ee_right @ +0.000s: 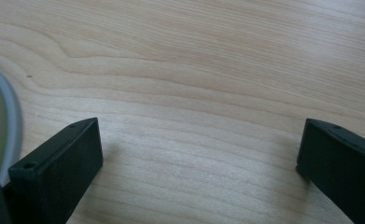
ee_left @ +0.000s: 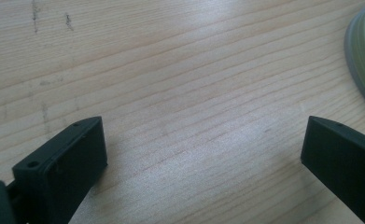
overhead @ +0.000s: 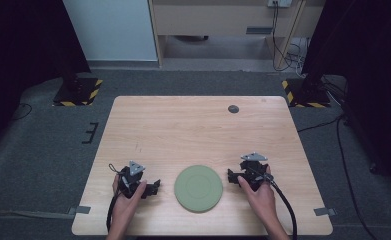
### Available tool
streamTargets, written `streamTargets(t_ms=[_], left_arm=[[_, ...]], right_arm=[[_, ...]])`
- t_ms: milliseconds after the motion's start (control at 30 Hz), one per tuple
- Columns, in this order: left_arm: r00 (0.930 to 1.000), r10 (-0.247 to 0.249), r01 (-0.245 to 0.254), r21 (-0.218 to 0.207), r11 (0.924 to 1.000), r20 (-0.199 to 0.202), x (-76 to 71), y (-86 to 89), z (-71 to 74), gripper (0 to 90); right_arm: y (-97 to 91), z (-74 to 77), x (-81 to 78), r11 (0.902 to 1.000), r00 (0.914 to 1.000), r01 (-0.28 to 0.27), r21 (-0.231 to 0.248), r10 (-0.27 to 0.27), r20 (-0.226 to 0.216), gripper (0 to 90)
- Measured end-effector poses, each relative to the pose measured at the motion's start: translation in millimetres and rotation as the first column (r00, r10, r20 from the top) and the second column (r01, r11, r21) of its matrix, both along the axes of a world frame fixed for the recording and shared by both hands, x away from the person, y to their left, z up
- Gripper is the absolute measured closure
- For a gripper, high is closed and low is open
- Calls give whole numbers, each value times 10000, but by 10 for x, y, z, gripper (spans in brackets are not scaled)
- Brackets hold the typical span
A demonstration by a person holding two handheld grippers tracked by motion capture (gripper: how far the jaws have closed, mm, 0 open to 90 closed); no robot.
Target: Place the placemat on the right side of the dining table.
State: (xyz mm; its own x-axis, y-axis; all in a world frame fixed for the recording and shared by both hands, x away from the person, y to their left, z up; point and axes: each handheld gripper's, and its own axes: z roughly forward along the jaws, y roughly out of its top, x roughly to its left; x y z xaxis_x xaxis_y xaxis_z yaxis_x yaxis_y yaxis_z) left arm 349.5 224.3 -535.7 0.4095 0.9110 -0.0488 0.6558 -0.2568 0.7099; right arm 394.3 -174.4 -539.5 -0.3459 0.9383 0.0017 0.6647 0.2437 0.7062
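Note:
A round pale green plate (overhead: 198,187) lies flat on the wooden table (overhead: 183,130), near its front edge. My left gripper (overhead: 155,187) rests on the table just left of the plate, held in a hand. Its jaws stand wide apart over bare wood (ee_left: 203,140), and the plate's rim (ee_left: 364,56) shows at the right edge of the left gripper view. My right gripper (overhead: 231,176) rests just right of the plate, in the other hand. It is open too, with nothing between its jaws (ee_right: 199,144). The plate's rim (ee_right: 5,126) appears at the far left of the right gripper view.
A small dark round disc (overhead: 233,109) sits in the tabletop near the back edge. Two stand bases with yellow-black stripes (overhead: 78,92) (overhead: 305,92) flank the table's far corners on the grey floor. A black cable (overhead: 285,207) trails from the right gripper.

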Motion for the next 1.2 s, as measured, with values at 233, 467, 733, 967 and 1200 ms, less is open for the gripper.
streamTargets(t_ms=[233,467,733,967,1200], left_arm=[[9971,-663,667,-90,9977,385,-12,-44,24,30],[9854,-1397,1405,-19,9901,976,-200,-167,154,32],[9688,-2336,2342,28,9722,824,-304,-437,363,40],[9692,-2351,2352,79,9719,731,-414,-427,131,40],[9632,-2548,2526,352,9669,857,-458,-497,156,43]], right_arm=[[-13,2,-3,9990,9990,-456,-16,456,-5,8],[-55,78,-82,9904,9905,-1375,141,1376,-41,114],[-70,257,-448,9652,9639,-2594,339,2566,705,93],[-65,220,-549,9515,9524,-3009,634,2963,722,106],[51,179,-589,9422,9421,-3320,461,3288,654,99]])
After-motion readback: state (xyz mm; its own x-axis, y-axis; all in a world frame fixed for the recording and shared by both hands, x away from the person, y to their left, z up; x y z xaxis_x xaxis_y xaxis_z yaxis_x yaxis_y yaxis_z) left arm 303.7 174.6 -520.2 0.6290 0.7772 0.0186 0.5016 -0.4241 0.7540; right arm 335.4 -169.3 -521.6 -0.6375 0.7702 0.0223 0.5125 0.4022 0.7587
